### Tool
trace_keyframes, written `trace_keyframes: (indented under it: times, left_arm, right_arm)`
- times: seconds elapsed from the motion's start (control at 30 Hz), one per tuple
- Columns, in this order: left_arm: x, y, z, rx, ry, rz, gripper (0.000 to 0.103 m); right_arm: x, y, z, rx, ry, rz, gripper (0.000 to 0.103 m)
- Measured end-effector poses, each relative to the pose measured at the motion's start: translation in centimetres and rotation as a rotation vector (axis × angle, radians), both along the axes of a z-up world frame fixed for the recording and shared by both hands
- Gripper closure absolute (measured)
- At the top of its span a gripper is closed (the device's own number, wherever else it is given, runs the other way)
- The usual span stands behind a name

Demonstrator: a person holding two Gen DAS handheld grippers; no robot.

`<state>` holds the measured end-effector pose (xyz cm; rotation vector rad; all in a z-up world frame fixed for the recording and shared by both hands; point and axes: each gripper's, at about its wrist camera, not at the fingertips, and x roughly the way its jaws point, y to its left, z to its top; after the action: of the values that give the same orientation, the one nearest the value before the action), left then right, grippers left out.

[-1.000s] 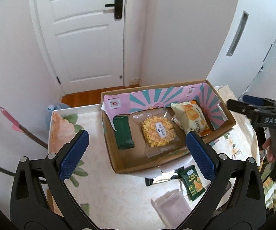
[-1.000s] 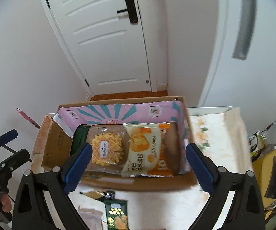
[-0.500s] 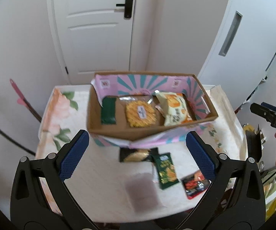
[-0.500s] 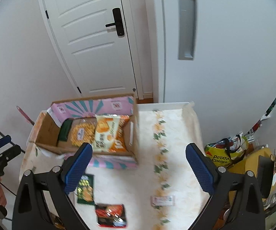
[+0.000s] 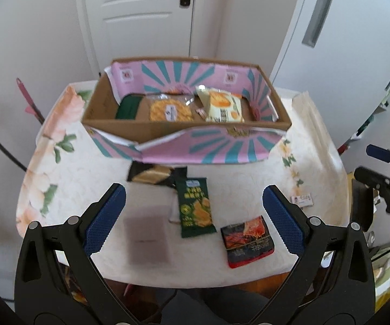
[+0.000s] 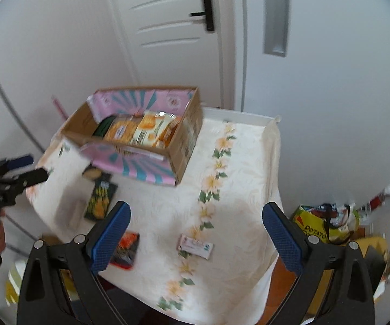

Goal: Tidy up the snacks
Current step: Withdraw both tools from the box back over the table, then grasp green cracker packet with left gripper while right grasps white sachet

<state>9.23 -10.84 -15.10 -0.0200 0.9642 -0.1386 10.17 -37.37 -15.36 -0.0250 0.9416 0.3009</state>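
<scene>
A cardboard box [image 5: 167, 128] with pink and teal lining stands at the back of the table and holds a dark green packet [image 5: 125, 107], a waffle pack [image 5: 171, 110] and a yellow bun pack [image 5: 223, 105]. In front of it lie a black packet [image 5: 151, 174], a green chip packet [image 5: 195, 207], a red packet [image 5: 246, 241], a clear packet [image 5: 147, 239] and a small white sachet [image 5: 302, 200]. My left gripper [image 5: 193, 220] is open and empty above these. My right gripper [image 6: 196, 234] is open and empty above the table's right part, near the sachet [image 6: 195, 246]. The box [image 6: 140, 135] shows there too.
The table [image 6: 238, 189] wears a floral cloth and stands against a white wall with a door [image 5: 143, 13]. A yellow potato bag [image 6: 316, 227] and other clutter lie on the floor to the right. The right gripper's body shows at the left view's edge [image 5: 384, 187].
Both grippers have pulled back and up from the box. The loose packets on the near table have come into view.
</scene>
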Motion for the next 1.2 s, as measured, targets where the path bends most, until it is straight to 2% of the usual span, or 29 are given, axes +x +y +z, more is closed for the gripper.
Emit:
trace_keyframes:
  times: [0.17, 0.27, 0.4, 0.57, 0.67, 0.8, 0.93, 1.03, 1.1, 1.2]
  left_arm:
    - [0.6, -1.7, -2.9, 0.018, 0.038, 0.014, 0.002]
    - [1.5, -2.4, -5.0, 0.042, 0.063, 0.020, 0.004]
    - [2.7, -2.6, -8.0, 0.086, 0.104, 0.024, 0.015]
    - [3.3, -2.6, -10.5, 0.137, 0.121, 0.035, 0.022]
    - [3.4, -2.8, -11.3, 0.159, 0.126, 0.037, 0.023]
    - [3.4, -3.3, -11.6, 0.207, 0.115, 0.027, 0.024]
    - [3.4, -3.7, -11.6, 0.256, 0.109, 0.017, 0.031]
    - [3.5, -4.0, -11.6, 0.255, 0.114, 0.011, 0.038]
    - [3.7, -4.3, -11.7, 0.263, 0.117, 0.004, 0.039]
    - [4.0, -4.6, -12.1, 0.264, 0.139, 0.000, 0.042]
  right_arm:
    - [-0.3, -0.3, -3.3, -0.033, 0.020, 0.169, 0.007]
    - [-0.3, -0.2, -5.5, -0.047, 0.038, 0.261, 0.012]
    - [0.0, -0.3, -7.9, -0.064, 0.039, 0.356, 0.014]
    - [0.5, 0.3, -10.5, -0.116, 0.056, 0.496, 0.029]
    - [0.8, 0.5, -11.6, -0.134, 0.071, 0.574, 0.035]
    - [1.1, 1.0, -12.7, -0.168, 0.086, 0.672, 0.047]
    - [1.3, 1.4, -13.2, -0.182, 0.104, 0.745, 0.059]
    - [1.1, 1.5, -13.4, -0.195, 0.106, 0.790, 0.064]
    - [1.1, 1.6, -13.6, -0.201, 0.112, 0.812, 0.068]
    - [1.0, 1.7, -13.7, -0.204, 0.109, 0.828, 0.068]
